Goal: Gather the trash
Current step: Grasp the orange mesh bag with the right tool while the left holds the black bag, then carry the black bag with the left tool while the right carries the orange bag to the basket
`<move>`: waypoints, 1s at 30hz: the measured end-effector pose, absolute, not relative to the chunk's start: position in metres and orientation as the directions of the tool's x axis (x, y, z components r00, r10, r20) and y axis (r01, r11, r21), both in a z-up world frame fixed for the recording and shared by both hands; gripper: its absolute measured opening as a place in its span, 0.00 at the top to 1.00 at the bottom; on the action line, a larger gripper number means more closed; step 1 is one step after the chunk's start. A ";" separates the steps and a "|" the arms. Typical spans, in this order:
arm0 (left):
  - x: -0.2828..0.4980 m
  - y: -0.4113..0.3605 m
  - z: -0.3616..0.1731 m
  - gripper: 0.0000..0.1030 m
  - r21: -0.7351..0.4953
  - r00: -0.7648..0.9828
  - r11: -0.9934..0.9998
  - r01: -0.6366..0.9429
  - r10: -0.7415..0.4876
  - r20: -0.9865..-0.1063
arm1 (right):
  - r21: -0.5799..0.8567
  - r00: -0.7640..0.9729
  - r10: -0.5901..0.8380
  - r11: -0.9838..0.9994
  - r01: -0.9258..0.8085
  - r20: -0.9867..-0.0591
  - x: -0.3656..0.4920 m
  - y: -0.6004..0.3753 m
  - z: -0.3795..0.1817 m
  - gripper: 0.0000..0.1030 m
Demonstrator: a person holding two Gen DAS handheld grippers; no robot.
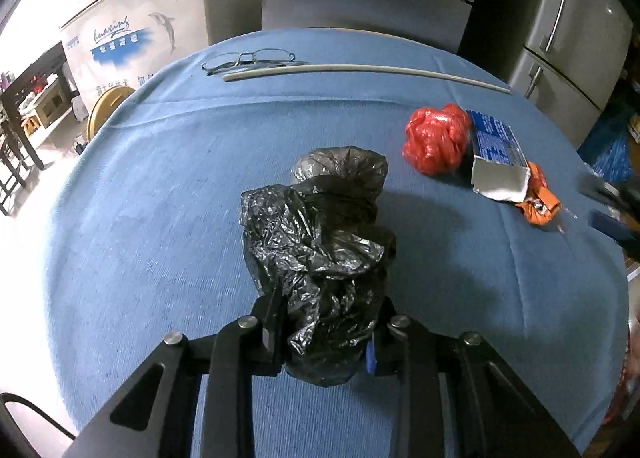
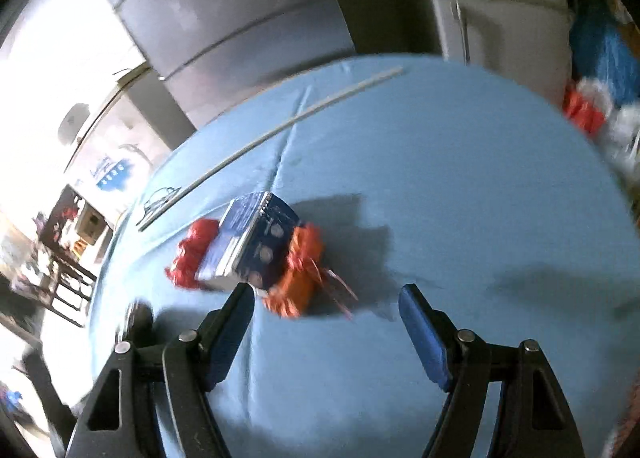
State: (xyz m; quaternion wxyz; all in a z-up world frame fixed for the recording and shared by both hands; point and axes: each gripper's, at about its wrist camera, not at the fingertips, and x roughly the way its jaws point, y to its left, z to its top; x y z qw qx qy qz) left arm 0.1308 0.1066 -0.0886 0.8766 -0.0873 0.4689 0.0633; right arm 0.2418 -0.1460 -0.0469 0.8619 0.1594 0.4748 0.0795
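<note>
My left gripper (image 1: 324, 322) is shut on a crumpled black plastic bag (image 1: 320, 242), held over the blue tablecloth (image 1: 160, 218). To the right lie a red crumpled plastic ball (image 1: 436, 140), a blue carton with an open end (image 1: 498, 156) and an orange wrapper (image 1: 538, 202). In the right wrist view my right gripper (image 2: 326, 300) is open and empty just above the cloth, with the orange wrapper (image 2: 298, 278) just ahead of its left finger, beside the blue carton (image 2: 252, 242) and the red ball (image 2: 192, 254). The right gripper also shows blurred at the left wrist view's right edge (image 1: 608, 202).
A pair of glasses (image 1: 248, 60) and a long white stick (image 1: 360, 72) lie at the table's far side. Grey fridges (image 1: 560, 30) and a white chest freezer (image 1: 132, 30) stand behind the table. Chairs (image 1: 16, 126) stand at the left.
</note>
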 end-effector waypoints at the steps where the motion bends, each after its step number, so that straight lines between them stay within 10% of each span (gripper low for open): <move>1: 0.129 0.107 -0.088 0.71 -0.088 0.553 0.977 -0.194 0.035 -0.832 | 0.352 0.527 0.285 0.935 0.028 -0.800 0.249 -0.144 -0.052 0.30; 10: 0.127 0.103 -0.086 0.71 -0.075 0.547 0.979 -0.191 0.043 -0.836 | 0.235 0.453 0.246 0.968 -0.082 -0.857 0.268 -0.107 -0.071 0.74; 30: 0.098 0.051 -0.048 0.72 -0.053 0.599 0.993 -0.110 0.023 -0.801 | 0.377 0.555 0.323 0.926 -0.018 -0.767 0.118 -0.199 -0.039 0.74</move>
